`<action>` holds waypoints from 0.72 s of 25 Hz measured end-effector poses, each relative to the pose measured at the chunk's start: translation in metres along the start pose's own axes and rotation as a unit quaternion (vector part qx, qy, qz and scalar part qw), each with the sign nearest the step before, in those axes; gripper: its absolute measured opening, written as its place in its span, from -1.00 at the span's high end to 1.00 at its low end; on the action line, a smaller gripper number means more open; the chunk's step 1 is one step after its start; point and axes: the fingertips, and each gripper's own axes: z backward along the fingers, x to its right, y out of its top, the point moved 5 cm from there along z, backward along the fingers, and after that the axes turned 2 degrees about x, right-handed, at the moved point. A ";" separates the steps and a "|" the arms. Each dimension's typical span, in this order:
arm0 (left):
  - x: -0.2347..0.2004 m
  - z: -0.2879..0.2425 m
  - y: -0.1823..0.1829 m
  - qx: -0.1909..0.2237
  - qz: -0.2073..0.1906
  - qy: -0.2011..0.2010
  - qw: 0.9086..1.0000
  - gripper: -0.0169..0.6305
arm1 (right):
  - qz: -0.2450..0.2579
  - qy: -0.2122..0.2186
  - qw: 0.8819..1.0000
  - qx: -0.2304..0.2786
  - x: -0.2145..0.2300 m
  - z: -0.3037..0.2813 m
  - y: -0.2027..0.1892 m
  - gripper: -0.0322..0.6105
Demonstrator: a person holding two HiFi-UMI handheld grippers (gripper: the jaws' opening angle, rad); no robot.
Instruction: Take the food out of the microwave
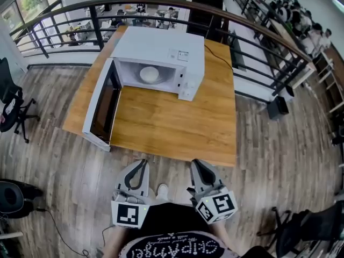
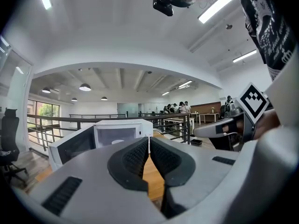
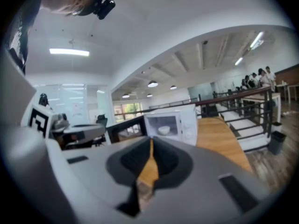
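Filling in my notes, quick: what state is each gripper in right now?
Left gripper: closed, holding nothing.
Right gripper: closed, holding nothing.

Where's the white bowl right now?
In the head view, the white bowl sits inside the open microwave, toward the far side of the wooden table.

There's the wooden table (image 1: 177,122) just ahead of the fingertips (image 1: 142,166), a dark railing (image 1: 161,0) curving well beyond it, and an office chair (image 1: 11,109) far off left on plank flooring (image 1: 279,144).
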 end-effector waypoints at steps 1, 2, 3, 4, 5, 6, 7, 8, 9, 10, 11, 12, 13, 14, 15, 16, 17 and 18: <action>0.003 -0.003 -0.001 -0.001 0.001 -0.001 1.000 0.82 | -0.002 0.003 1.000 0.002 0.003 -0.002 0.001 0.78; 0.005 -0.005 -0.002 -0.002 0.001 -0.003 1.000 0.83 | -0.002 0.005 1.000 0.003 0.005 -0.004 0.002 0.78; 0.007 -0.007 -0.003 -0.003 0.000 -0.005 1.000 0.83 | -0.002 0.006 1.000 0.003 0.008 -0.005 0.002 0.78; 0.008 -0.009 -0.004 -0.005 -0.001 -0.006 1.000 0.83 | -0.003 0.006 1.000 0.002 0.010 -0.007 0.002 0.78; 0.009 -0.011 -0.004 -0.007 -0.001 -0.007 1.000 0.82 | -0.005 0.006 1.000 0.000 0.012 -0.007 0.001 0.78; 0.009 -0.014 -0.005 -0.008 0.000 -0.007 1.000 0.83 | -0.006 0.005 1.000 -0.002 0.013 -0.008 -0.001 0.78; 0.008 -0.016 -0.004 -0.009 0.001 -0.007 1.000 0.82 | -0.007 0.004 1.000 -0.005 0.015 -0.009 -0.002 0.78; 0.008 -0.018 -0.003 -0.008 0.002 -0.007 1.000 0.83 | -0.008 0.002 1.000 -0.006 0.016 -0.010 -0.002 0.78; 0.006 -0.020 -0.002 -0.008 0.002 -0.008 1.000 0.83 | -0.009 0.001 1.000 -0.007 0.017 -0.011 -0.002 0.78; 0.004 -0.023 -0.001 -0.007 0.002 -0.008 1.000 0.82 | -0.010 0.000 1.000 -0.008 0.017 -0.014 -0.002 0.78; 0.002 -0.026 -0.001 -0.007 0.004 -0.009 1.000 0.82 | -0.011 -0.001 1.000 -0.009 0.018 -0.016 -0.003 0.78; -0.001 -0.029 -0.001 -0.007 0.005 -0.010 1.000 0.83 | -0.012 -0.002 1.000 -0.009 0.019 -0.020 -0.003 0.78; -0.003 -0.033 -0.002 -0.008 0.007 -0.012 1.000 0.82 | -0.013 -0.004 1.000 -0.010 0.019 -0.024 -0.003 0.78; -0.007 -0.038 -0.003 -0.009 0.008 -0.014 1.000 0.83 | -0.014 -0.005 1.000 -0.010 0.020 -0.028 -0.002 0.78; -0.010 -0.042 -0.004 -0.011 0.009 -0.017 1.000 0.83 | -0.015 -0.007 1.000 -0.011 0.021 -0.034 -0.001 0.78; -0.015 -0.047 -0.004 -0.011 0.009 -0.020 1.000 0.82 | -0.016 -0.010 1.000 -0.011 0.022 -0.039 0.000 0.78; -0.020 -0.053 -0.003 -0.011 0.009 -0.023 1.000 0.83 | -0.017 -0.013 1.000 -0.011 0.023 -0.046 0.003 0.78; -0.025 -0.058 -0.002 -0.010 0.010 -0.027 1.000 0.82 | -0.018 -0.016 1.000 -0.011 0.024 -0.052 0.005 0.78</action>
